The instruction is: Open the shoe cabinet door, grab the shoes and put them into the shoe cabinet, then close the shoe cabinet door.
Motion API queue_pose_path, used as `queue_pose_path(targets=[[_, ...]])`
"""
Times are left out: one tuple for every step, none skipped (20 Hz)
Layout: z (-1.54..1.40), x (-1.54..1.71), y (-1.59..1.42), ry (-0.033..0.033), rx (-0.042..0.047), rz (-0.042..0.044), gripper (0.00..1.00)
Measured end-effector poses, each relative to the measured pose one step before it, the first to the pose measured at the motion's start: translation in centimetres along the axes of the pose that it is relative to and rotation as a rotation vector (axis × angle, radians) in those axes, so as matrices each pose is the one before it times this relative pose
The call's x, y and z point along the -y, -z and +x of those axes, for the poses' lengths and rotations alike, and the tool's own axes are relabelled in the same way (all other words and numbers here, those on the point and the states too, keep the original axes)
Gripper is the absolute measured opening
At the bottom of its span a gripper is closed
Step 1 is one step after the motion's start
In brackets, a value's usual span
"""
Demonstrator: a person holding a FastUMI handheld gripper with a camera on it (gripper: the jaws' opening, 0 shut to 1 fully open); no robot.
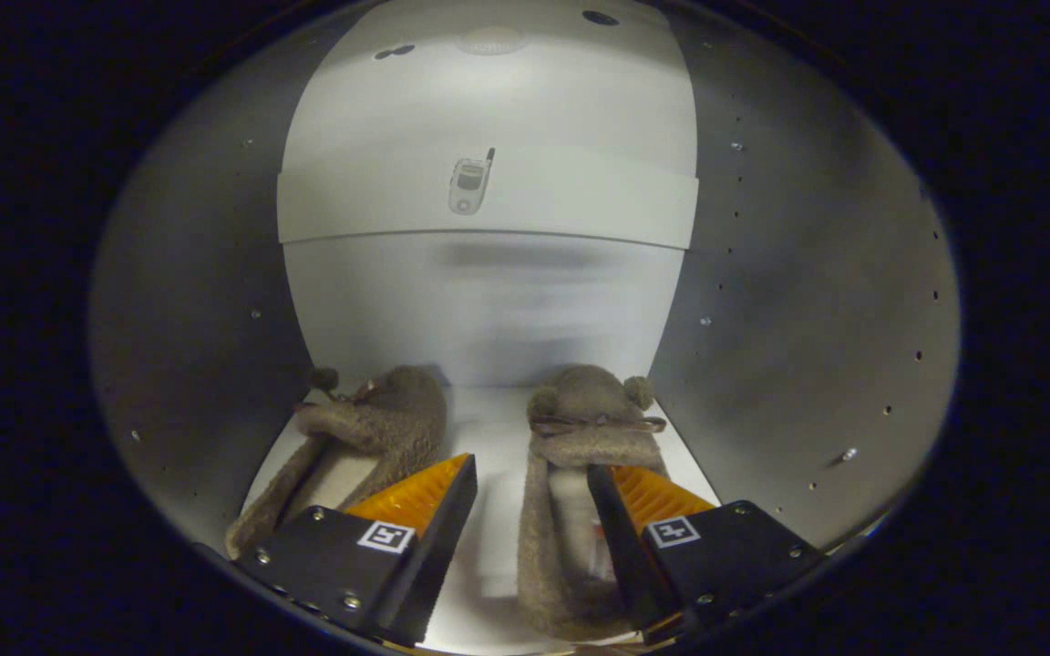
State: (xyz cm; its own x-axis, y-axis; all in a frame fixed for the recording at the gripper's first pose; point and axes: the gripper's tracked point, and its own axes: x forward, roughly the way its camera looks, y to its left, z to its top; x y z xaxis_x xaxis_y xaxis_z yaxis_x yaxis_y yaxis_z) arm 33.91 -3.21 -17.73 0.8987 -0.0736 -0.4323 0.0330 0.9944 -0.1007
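Gripper (pixel 532 492) fingers stand well apart at the bottom of the frame, clamped on nothing, reaching into the shoe cabinet (pixel 215 301) whose grey side walls curve up on both sides. Two fuzzy brown slippers lie on the pale cabinet floor (pixel 488 538). The right slipper (pixel 571 456) sits in the gap between the fingers, close against the right-hand finger — whether that finger touches its edge I cannot tell. Its long axis runs straight away from the gripper, heel toward the bottom of the frame, rounded toe with its small bow and pompom pointing at the back panel (pixel 488 310) in mid-frame. The left slipper (pixel 370 437) lies just beyond the left-hand finger, lower left of centre, its axis tilted slightly, toe also toward the back.

Both shoes appear to be already placed inside, so I judge the coming move to be a straight pull back along the slippers' axis — fingers kept spread so neither slipper is dragged — before the door is shut.
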Motion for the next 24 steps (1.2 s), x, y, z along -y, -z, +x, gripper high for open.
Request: queue_pose_path(targets=[[-0.517, 0.011, 0.045, 0.00426, 0.00052, -0.00027, 0.78], [-0.713, 0.060, 0.001, -0.00140, 0.00416, -0.00014, 0.78], [-0.688, 0.104, -0.002, 0.00267, 0.00947, 0.00087, 0.78], [-0.966, 0.202, -0.105, 0.00269, 0.01308, 0.00177, 0.78], [-0.961, 0.173, -0.181, 0.00204, 0.01144, 0.00351, 0.78], [-1.143, 0.225, -0.273, 0.00233, 0.01533, 0.00272, 0.78], [-1.154, 0.039, -0.427, -0.00591, 0.02261, 0.00368, 0.78], [-1.442, 0.029, -0.565, -0.00876, 0.02347, 0.00544, 0.83], [-1.467, 0.145, -0.379, -0.00428, 0.02339, 0.00379, 0.88], [-1.510, 0.114, -0.448, -0.00754, 0.02035, 0.00345, 0.93], [-1.425, 0.044, -0.438, -0.00798, 0.02000, 0.00278, 0.94], [-1.751, 0.110, -0.477, -0.00533, 0.02244, 0.00540, 0.94], [-1.601, 0.065, -0.285, -0.01177, 0.01758, 0.00458, 0.96], [-1.887, 0.065, -0.378, -0.00791, 0.02009, 0.00643, 0.95], [-1.931, -0.099, -0.296, -0.01311, 0.01472, 0.00614, 0.95], [-1.906, -0.175, -0.379, -0.01399, 0.01987, 0.00474, 0.95], [-1.990, -0.193, -0.204, -0.01577, 0.01739, 0.00268, 0.95], [-1.940, -0.126, -0.279, -0.00786, 0.01619, -0.00155, 0.95], [-1.742, -0.212, -0.259, -0.00437, 0.01707, -0.00301, 0.95], [-1.901, -0.193, -0.251, -0.00619, 0.01208, -0.00351, 0.95], [-1.641, -0.002, -0.176, 0.00033, 0.00994, -0.00441, 0.95], [-1.618, 0.005, -0.133, 0.00124, 0.00764, -0.00178, 0.95], [-1.565, -0.086, -0.198, -0.00317, 0.00643, 0.00419, 0.95], [-1.599, -0.092, -0.384, -0.00198, 0.01985, 0.00823, 0.95]])
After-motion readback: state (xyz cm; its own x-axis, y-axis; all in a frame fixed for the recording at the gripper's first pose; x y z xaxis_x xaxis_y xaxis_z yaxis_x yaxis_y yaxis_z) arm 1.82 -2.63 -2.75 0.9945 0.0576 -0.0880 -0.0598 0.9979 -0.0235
